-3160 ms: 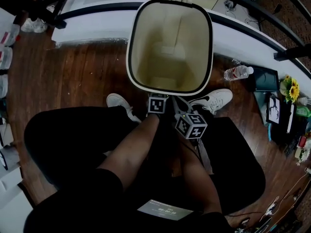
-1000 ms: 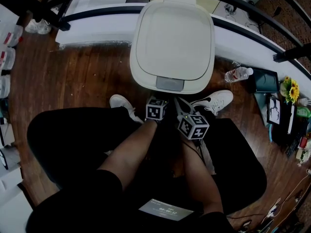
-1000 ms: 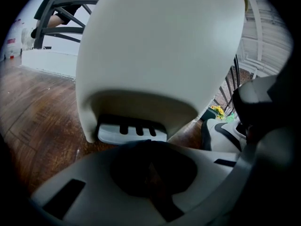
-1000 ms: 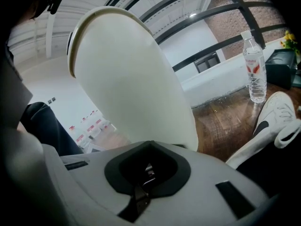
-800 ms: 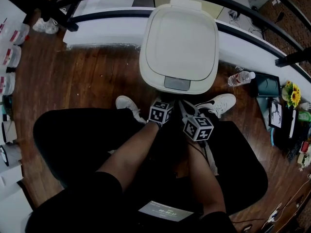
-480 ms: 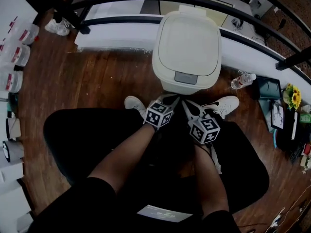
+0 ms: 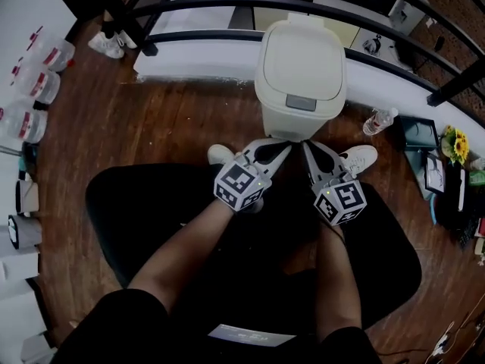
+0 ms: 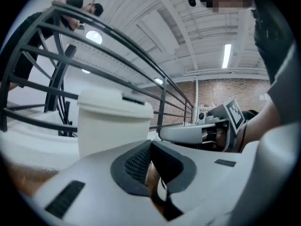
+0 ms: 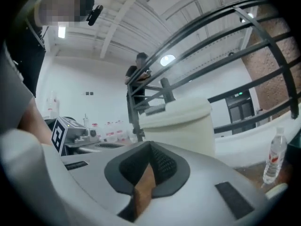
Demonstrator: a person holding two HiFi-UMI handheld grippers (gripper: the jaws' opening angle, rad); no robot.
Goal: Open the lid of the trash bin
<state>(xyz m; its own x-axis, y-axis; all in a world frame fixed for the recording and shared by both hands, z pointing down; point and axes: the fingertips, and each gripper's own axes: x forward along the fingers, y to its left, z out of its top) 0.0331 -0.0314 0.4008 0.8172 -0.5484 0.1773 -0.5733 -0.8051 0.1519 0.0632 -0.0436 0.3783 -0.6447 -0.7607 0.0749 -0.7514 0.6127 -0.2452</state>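
The cream trash bin (image 7: 301, 67) stands against the white ledge with its lid down flat; a grey latch (image 7: 301, 102) sits at the lid's front edge. My left gripper (image 7: 283, 145) and right gripper (image 7: 307, 146) are side by side just in front of the bin and point at it, apart from it. Both are shut with nothing between the jaws. In the left gripper view the bin (image 8: 113, 121) rises beyond my shut left gripper (image 8: 150, 149), with the right gripper (image 8: 202, 132) beside it. The right gripper view shows the bin (image 9: 181, 124) past my shut right gripper (image 9: 151, 149).
A black railing (image 7: 227, 6) and a white ledge (image 7: 189, 48) run behind the bin. A water bottle (image 7: 379, 121) stands to its right, by sunflowers (image 7: 457, 144) and clutter. Plastic containers (image 7: 30, 89) line the left wall. My white shoes (image 7: 221, 155) are on the wood floor.
The bin's lid stood open 3.2 s ago and has been down for the last second. Since then the view has pulled back and both grippers have risen away from the bin.
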